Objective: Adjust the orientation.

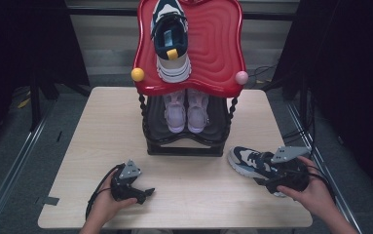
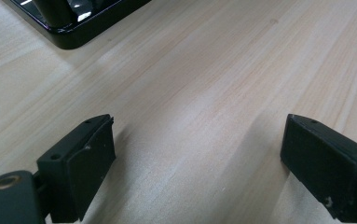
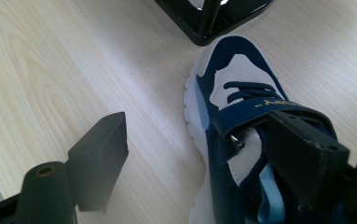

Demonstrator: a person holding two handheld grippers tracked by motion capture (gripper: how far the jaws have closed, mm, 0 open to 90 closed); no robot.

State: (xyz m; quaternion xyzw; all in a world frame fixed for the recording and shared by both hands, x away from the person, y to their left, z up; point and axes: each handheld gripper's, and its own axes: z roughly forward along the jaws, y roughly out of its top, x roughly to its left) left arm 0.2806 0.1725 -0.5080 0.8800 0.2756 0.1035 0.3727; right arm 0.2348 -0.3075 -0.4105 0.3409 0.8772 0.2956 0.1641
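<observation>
The right gripper (image 3: 199, 158), lower right of the high view, has spread jaws; one seems inside the blue shoe (image 3: 241, 116). The left gripper (image 2: 197, 163) is spread over the table (image 2: 190, 70).

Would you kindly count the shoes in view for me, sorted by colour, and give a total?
Navy and white shoes: 2, one on the red top shelf and one on the table by the right gripper
Pale pink shoes: 2, side by side on the lower black shelf
Total: 4 shoes
</observation>
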